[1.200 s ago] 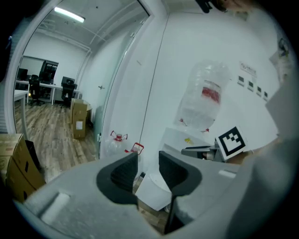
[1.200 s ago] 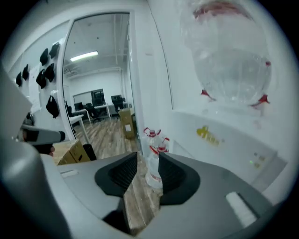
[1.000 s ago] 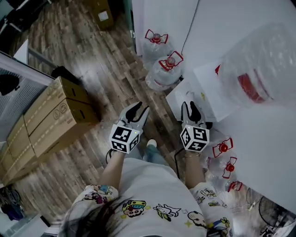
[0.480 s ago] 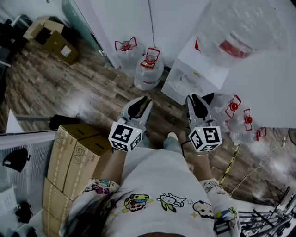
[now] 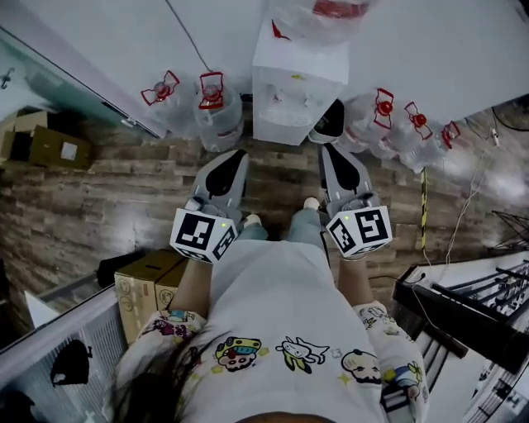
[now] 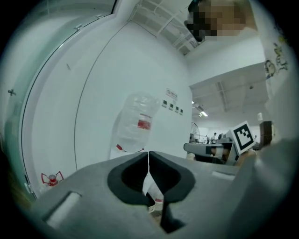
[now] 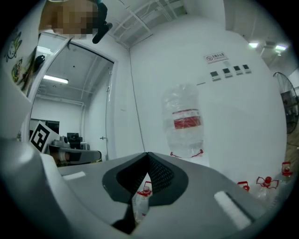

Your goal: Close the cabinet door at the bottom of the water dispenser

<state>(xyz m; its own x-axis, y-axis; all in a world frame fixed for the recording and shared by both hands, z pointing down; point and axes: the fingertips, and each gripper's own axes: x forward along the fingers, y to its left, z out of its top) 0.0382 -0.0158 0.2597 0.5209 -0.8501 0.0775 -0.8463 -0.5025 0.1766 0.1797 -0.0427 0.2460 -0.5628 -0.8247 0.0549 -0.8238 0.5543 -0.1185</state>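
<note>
Jaws on both grippers are clenched with nothing between them, having just been closing; the left gripper [image 5: 234, 157] and the right gripper [image 5: 331, 150] are held side by side, level, pointing at the water dispenser [image 5: 291, 87]. It is a white box-shaped unit standing on the wooden floor [image 5: 107, 198] against a white wall, directly ahead of the person and apart from both grippers; a clear inverted bottle [image 5: 318, 10] with a red label sits on its top, and small taps show on its front. From the steep head view its lower front is barely seen; a dark, pale-rimmed shape [image 5: 331, 122] juts out at its lower right corner, just beyond the right gripper's tip, and whether that is the cabinet door standing open I cannot tell. Spare water jugs [image 5: 216, 103] with red handles stand on the floor on either side of the dispenser; cardboard boxes [image 5: 149, 285] sit at the person's left.
</note>
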